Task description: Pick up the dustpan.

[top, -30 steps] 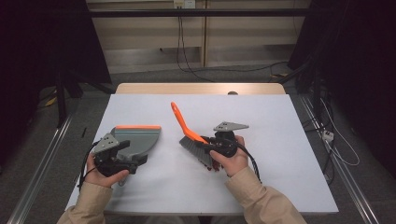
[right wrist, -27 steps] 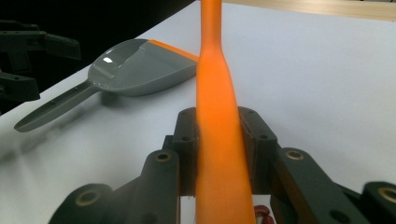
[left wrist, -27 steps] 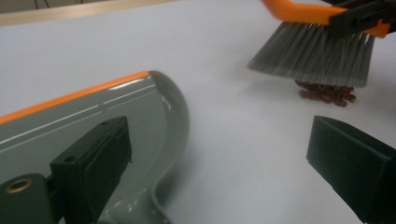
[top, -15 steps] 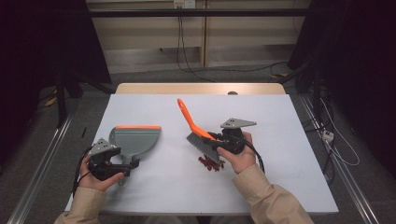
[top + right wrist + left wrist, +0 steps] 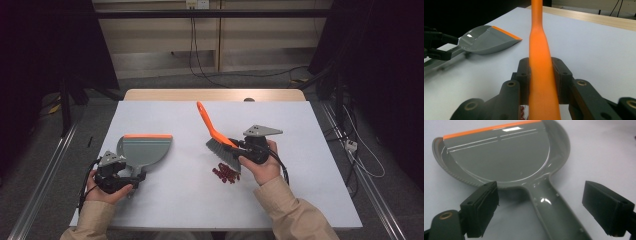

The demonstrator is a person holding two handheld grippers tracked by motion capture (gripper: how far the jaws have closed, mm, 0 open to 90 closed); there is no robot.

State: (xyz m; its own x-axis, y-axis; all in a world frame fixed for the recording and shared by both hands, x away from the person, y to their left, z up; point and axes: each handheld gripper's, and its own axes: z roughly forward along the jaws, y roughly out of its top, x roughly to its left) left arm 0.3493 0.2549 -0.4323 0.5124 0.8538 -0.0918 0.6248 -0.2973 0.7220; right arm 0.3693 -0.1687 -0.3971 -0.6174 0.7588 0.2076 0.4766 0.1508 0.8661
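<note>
Orange-handled brush (image 5: 216,136) clamped by its handle in the right hand-held gripper (image 5: 541,75), bristles lowered beside a small pile of red bits (image 5: 226,173) on the white tabletop (image 5: 310,150). Grey dustpan (image 5: 499,155) flat well to the left, its handle between the parted, just-narrowing, untouching jaws of the left hand-held gripper (image 5: 541,207).

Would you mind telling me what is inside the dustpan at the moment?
Nothing: the dustpan shows a bare grey floor up to its orange lip. The red bits lie on the table beside the brush.
</note>
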